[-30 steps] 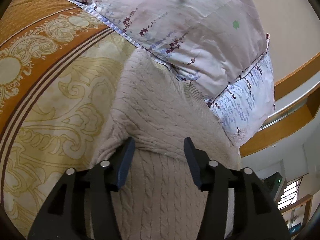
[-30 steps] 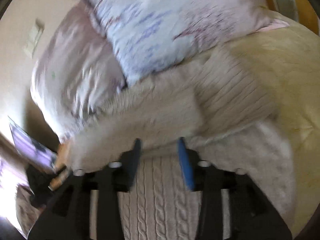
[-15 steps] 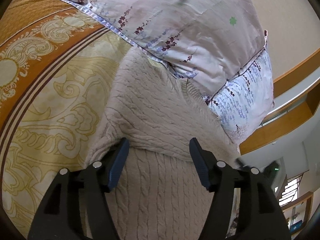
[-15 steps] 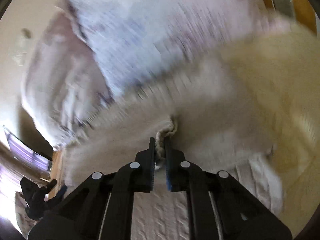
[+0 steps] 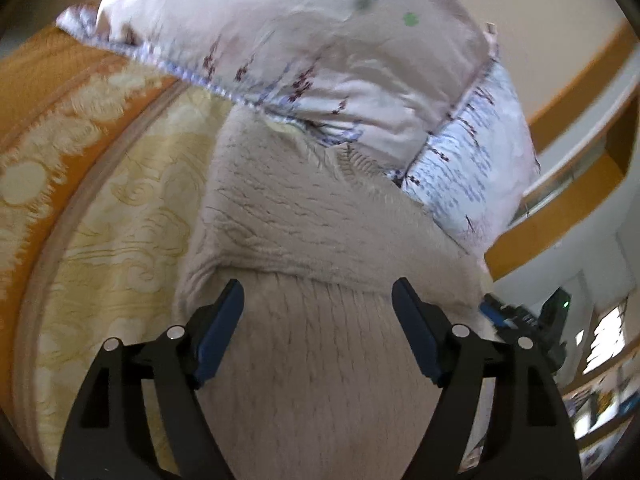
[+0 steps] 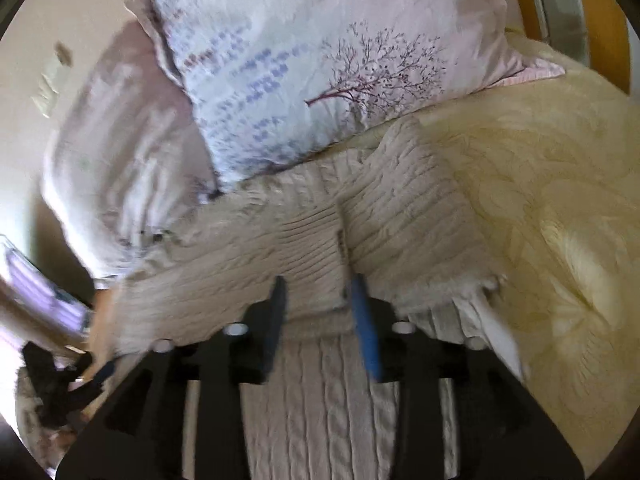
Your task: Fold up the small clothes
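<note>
**Sweater fold: status after release**

The sweater (image 5: 304,236) is laid on the bedspread (image 5: 120,216), its far end touching the two pillows (image 5: 304,52) at the head of the bed. One layer is seen folded back over the cable-knit body, with its edge running across the garment just ahead of both grippers. In the right wrist view, a second folded part is seen beside the first, the two meeting along a seam-like line near the centre. The fold is judged to be partly complete: at least one flap has been turned in, and a further fold to a compact bundle is judged to remain. The near end of the garment is hidden below the grippers.

The left gripper (image 5: 318,304) is held above the sweater with its jaws well apart; they have just been opening. Nothing is clamped between them, only the knit surface being seen beneath.

The right gripper (image 6: 320,304) is held with its jaws moderately apart; they have just been opening. The folded edge lies between them, but no pressure from the pads is seen, so the fabric is judged to be released.
</note>
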### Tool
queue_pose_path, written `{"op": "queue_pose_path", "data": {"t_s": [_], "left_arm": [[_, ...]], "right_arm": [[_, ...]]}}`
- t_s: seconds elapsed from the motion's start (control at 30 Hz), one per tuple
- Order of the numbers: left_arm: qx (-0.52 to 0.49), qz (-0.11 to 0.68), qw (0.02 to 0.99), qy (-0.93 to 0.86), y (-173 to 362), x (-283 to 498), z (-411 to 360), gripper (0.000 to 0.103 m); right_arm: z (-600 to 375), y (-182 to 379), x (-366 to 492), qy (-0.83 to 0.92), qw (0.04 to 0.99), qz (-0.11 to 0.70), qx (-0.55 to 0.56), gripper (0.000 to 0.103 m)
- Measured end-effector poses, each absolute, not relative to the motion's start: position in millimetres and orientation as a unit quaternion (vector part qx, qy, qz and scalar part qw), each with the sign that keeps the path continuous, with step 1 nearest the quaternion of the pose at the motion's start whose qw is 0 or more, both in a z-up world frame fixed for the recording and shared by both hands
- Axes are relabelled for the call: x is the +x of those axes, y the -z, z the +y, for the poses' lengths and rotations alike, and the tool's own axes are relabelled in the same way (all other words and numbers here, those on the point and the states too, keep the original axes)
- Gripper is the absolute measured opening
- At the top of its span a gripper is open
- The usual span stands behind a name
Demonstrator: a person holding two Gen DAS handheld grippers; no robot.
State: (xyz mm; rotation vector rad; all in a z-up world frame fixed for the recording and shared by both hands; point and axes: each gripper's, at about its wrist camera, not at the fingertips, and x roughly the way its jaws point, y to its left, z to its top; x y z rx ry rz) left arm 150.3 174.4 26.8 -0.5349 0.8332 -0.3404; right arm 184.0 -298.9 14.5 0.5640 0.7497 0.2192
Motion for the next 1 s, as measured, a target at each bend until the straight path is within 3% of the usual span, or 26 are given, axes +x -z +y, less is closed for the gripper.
{"op": "queue_pose_path", "data": {"t_s": [0.4, 0.57, 0.7, 1.0], "left_arm": [[-0.269, 0.409, 0.856, 0.168, -9.2, 91.7, 209.5, 0.074], [-0.29, 0.405, 0.844, 0.198, -1.4, 72.1, 205.9, 0.059], [-0.291, 0.403, 0.837, 0.228, 2.1, 53.2, 198.3, 0.047], [-0.336, 0.391, 0.804, 0.295, 8.9, 0.8, 199.8, 0.045]], "right_arm": [[-368.9, 25.6, 97.1, -0.103, 0.861, 0.392, 0.308, 0.044], [-366.8, 35.8, 78.4, -0.163, 0.839, 0.397, 0.335, 0.043], [-360.2, 42.1, 58.9, -0.213, 0.826, 0.389, 0.348, 0.036], [-357.5, 62.9, 2.7, -0.297, 0.799, 0.368, 0.373, 0.036]]}}
